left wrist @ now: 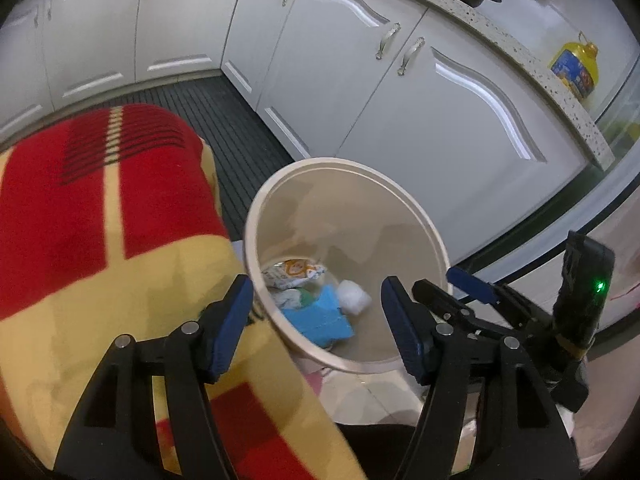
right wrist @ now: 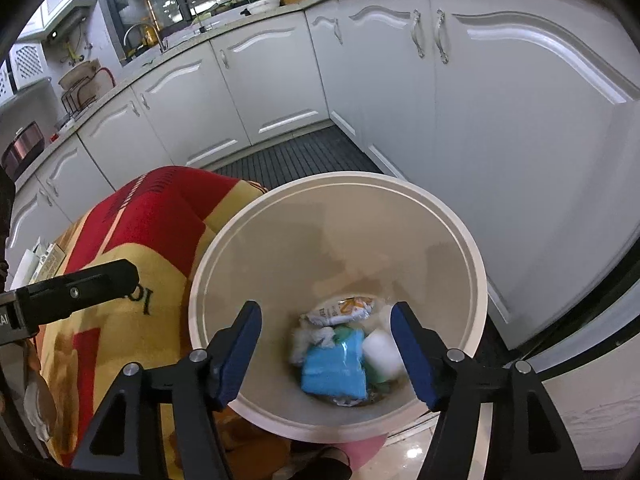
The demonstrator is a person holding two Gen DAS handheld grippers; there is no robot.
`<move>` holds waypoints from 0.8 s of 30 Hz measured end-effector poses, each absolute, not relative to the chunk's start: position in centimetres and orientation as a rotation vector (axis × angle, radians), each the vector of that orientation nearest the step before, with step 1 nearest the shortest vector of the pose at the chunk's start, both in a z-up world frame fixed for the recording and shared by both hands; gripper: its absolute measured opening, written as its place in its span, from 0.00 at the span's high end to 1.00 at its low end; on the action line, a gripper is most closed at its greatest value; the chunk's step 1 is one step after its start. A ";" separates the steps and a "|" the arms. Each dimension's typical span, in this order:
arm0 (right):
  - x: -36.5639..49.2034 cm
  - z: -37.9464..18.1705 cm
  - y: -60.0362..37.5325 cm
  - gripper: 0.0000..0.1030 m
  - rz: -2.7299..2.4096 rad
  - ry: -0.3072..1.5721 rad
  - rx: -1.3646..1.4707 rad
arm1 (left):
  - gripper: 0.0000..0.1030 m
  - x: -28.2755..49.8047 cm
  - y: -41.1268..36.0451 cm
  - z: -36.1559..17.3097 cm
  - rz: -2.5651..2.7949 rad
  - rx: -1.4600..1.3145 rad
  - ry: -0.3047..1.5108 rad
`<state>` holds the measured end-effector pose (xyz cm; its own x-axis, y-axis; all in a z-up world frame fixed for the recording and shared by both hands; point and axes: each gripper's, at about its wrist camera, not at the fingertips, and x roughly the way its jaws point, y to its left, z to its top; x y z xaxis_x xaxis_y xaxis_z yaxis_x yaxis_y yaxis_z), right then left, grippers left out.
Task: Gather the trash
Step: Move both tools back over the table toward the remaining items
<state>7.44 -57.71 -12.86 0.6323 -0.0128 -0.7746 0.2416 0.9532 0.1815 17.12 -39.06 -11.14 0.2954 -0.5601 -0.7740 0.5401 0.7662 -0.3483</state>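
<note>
A round beige trash bin (left wrist: pixel 416 216) (right wrist: pixel 476 264) stands on the floor beside a table. Inside lie a blue packet (left wrist: pixel 324 316) (right wrist: pixel 336 368), a white crumpled wad (left wrist: pixel 354 297) (right wrist: pixel 382 350) and a white printed wrapper (left wrist: pixel 294 271) (right wrist: pixel 344 309). My left gripper (left wrist: pixel 318 322) is open and empty, above the bin's near left rim. My right gripper (right wrist: pixel 326 350) is open and empty, directly above the bin's opening; it also shows in the left wrist view (left wrist: pixel 448 288) at the bin's right side.
A table under a red and yellow blanket (left wrist: pixel 100 248) (right wrist: pixel 132 280) stands left of the bin. White kitchen cabinets (left wrist: pixel 400 100) (right wrist: pixel 480 120) run behind and to the right. A dark ribbed mat (left wrist: pixel 224 120) (right wrist: pixel 296 156) lies beyond. A yellow oil bottle (left wrist: pixel 576 66) stands on the counter.
</note>
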 end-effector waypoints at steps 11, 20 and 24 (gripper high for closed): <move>7.4 -12.1 -55.5 0.37 -0.114 0.869 0.247 | 0.37 15.5 -36.2 -9.1 -0.611 0.033 0.924; 7.8 -10.9 -52.7 0.37 -0.073 0.859 0.221 | 0.37 14.4 -32.8 -8.0 -0.542 0.041 0.857; 7.9 -10.1 -51.0 0.37 -0.046 0.849 0.207 | 0.37 14.0 -30.9 -7.6 -0.512 0.039 0.837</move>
